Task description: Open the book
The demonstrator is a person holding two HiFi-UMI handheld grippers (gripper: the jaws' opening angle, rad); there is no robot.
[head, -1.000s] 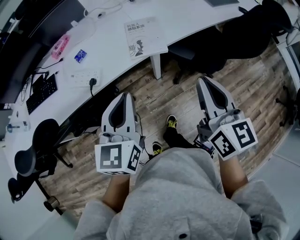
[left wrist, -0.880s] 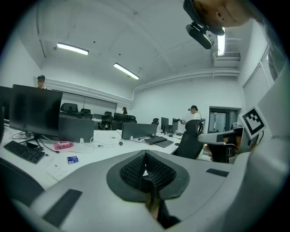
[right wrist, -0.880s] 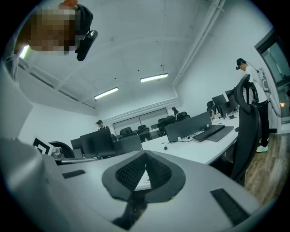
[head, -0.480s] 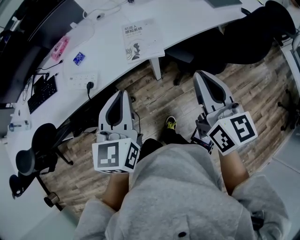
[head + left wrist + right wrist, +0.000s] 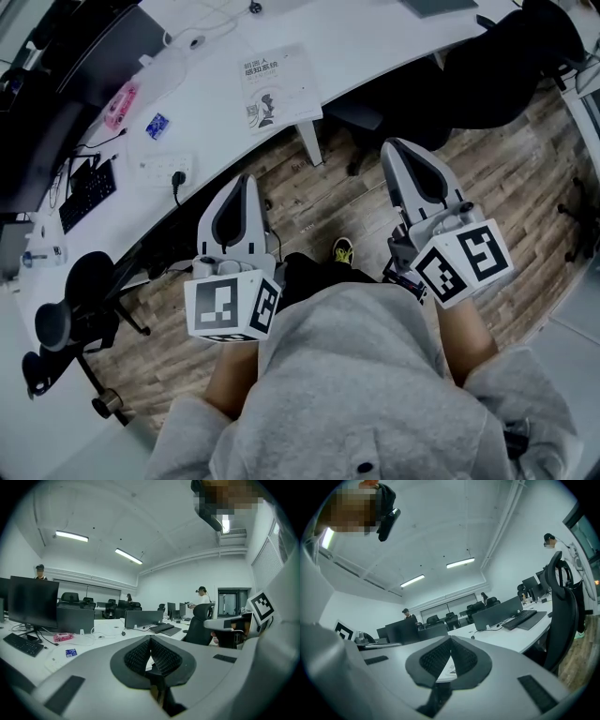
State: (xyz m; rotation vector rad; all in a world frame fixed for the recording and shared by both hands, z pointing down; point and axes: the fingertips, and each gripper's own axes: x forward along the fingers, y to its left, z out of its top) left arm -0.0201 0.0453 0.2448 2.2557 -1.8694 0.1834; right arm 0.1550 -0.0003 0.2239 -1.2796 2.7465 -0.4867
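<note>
Book [image 5: 279, 86] lies closed (cover up) on the white desk [image 5: 394, 47].

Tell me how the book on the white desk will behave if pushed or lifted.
The book looks thin and soft-covered, so its cover would probably flex when lifted. Lying flat on the smooth desk, it may slide if pushed, and it sits near the edge.
</note>
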